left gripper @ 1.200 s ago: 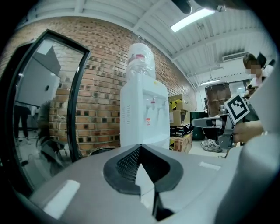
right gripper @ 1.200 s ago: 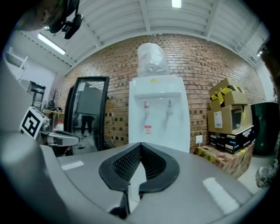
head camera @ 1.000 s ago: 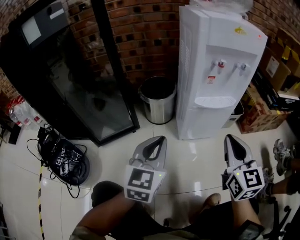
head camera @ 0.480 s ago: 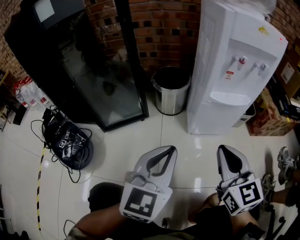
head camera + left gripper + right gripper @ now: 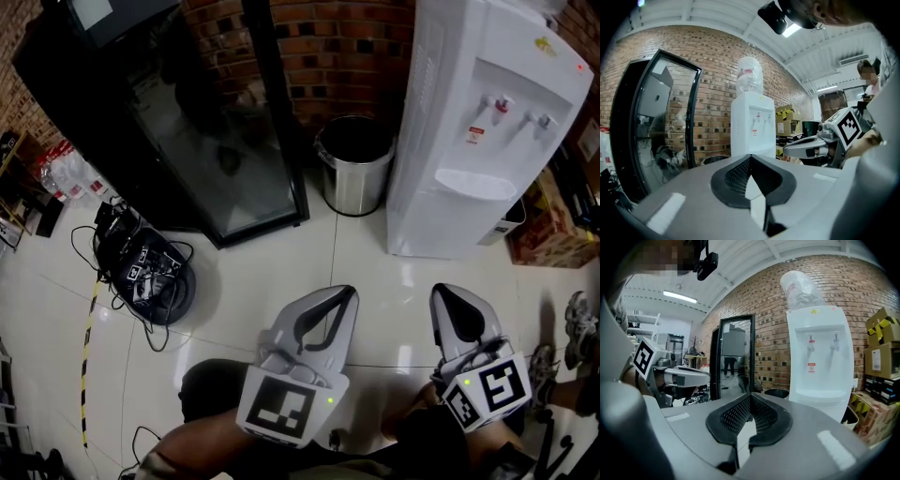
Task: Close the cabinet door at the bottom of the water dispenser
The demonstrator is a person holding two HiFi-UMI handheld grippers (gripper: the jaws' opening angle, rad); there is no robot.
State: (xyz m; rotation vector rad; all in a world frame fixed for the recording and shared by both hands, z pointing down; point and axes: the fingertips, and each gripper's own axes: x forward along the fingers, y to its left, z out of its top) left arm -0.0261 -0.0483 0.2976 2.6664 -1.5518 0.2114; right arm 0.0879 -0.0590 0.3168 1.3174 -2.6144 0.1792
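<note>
The white water dispenser [image 5: 478,131] stands against the brick wall at the upper right, with an upturned bottle [image 5: 801,287] on top. In the head view its lower front looks flat and flush, with no door standing out. Both grippers hover over the tiled floor in front of it, apart from it. My left gripper [image 5: 347,292] is shut and empty, pointing towards the gap between the bin and the dispenser. My right gripper [image 5: 442,292] is shut and empty, below the dispenser's front. The dispenser [image 5: 752,124] rises beyond the left gripper [image 5: 750,157], and the dispenser [image 5: 820,366] stands right of the right gripper [image 5: 750,394].
A steel waste bin [image 5: 354,164] stands left of the dispenser. A tall black glass-door fridge [image 5: 187,122] fills the upper left. A round device with tangled cables [image 5: 145,277] lies on the floor at the left. Cardboard boxes [image 5: 553,234] stand right of the dispenser. A shoe [image 5: 577,314] shows at the right edge.
Both grippers have drawn back a little from the dispenser's foot. The head view has swung, so the dispenser and bin now sit further right and higher.
</note>
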